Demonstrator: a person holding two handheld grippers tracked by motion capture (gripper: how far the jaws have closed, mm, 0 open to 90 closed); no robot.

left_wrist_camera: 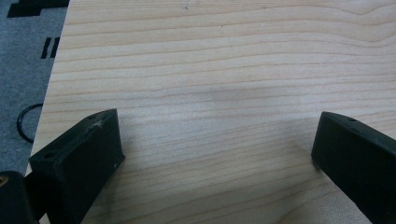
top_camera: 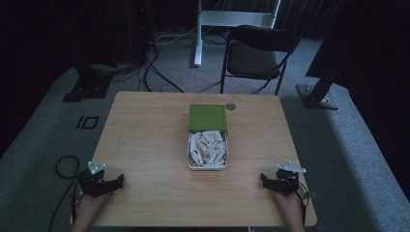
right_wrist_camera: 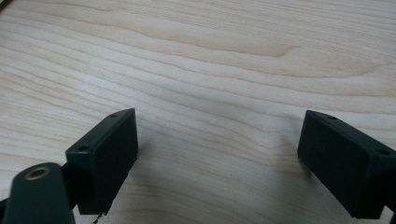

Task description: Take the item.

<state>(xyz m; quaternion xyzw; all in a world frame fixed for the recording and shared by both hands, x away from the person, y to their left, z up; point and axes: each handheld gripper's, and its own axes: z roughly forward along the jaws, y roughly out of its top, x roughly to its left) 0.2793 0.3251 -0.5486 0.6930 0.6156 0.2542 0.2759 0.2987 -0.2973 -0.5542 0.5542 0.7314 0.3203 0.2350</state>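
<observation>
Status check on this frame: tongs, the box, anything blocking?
Left tongs and right tongs open, empty, on table's near edge. Open green-lidded box of white pieces mid-table, untouched. Path clear.

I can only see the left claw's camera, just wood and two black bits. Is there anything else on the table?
Observer: Yes. A white tray full of white paper-like pieces sits near the middle of the table.
Operator: Does it have a lid?
Observer: A green lid lies just behind the tray, on its far side.
Operator: Where's the other claw?
Observer: The right claw rests open near the front right corner, nothing between its jaws.
Operator: Anything beyond the table?
Observer: A black folding chair stands on the floor behind it.
</observation>
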